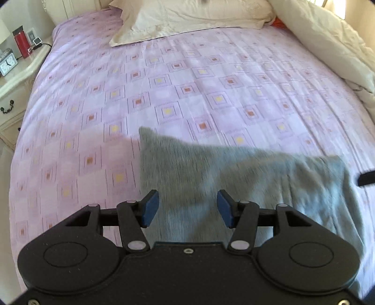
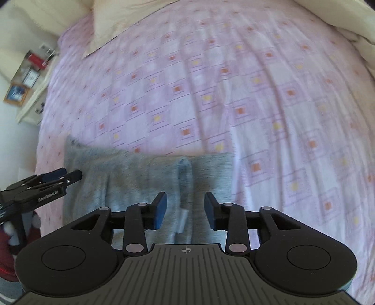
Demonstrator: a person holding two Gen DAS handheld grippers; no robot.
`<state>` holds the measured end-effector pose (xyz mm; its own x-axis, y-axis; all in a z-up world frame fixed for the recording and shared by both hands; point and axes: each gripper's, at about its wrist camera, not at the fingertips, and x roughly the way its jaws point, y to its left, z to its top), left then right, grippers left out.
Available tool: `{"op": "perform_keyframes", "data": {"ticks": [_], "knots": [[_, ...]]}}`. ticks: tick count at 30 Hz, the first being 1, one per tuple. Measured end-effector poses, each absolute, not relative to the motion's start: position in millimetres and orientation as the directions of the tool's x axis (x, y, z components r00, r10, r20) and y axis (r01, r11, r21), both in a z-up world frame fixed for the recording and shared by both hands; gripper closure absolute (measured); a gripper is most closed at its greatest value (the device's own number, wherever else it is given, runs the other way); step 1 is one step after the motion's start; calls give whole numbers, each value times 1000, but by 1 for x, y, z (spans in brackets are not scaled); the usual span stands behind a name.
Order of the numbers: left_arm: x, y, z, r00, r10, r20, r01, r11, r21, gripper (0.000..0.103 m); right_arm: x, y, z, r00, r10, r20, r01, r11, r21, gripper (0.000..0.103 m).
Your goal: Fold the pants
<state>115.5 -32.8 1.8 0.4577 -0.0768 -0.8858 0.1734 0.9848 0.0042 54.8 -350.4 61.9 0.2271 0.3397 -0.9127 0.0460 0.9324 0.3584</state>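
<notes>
The folded grey knit pants [image 1: 234, 178] were laid on the lilac patterned bedsheet [image 1: 187, 82] beneath both tongs. The left gripper [image 1: 185, 208] and right gripper [image 2: 185, 210] were open, nothing clamped. A single layer might be pinched, dragging the fold apart.

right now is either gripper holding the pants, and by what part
Nothing is held. The left gripper and right gripper both stand open above the grey pants, pads apart and not pressing the cloth.

A home bedroom: bed [image 1: 164, 77], pillow [image 1: 187, 18] (nightstand [image 1: 21, 70] alongside).
</notes>
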Motion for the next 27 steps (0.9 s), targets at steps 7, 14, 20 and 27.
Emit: {"op": "perform_keyframes", "data": {"ticks": [7, 14, 20, 27], "knots": [[142, -48, -25, 439, -4, -899, 179, 980, 83, 42, 60, -362, 39, 101, 387, -917, 57, 918, 394, 61], [105, -36, 5, 488, -59, -871, 263, 961, 83, 42, 75, -347, 16, -11, 352, -936, 51, 935, 351, 61], [80, -5, 0, 456, -97, -885, 253, 967, 25, 42, 81, -328, -4, -47, 269, -962, 56, 962, 266, 43], [82, 9, -34, 369, -112, -923, 240, 970, -21, 38, 73, -294, -7, -12, 155, -988, 8, 988, 155, 32]]}}
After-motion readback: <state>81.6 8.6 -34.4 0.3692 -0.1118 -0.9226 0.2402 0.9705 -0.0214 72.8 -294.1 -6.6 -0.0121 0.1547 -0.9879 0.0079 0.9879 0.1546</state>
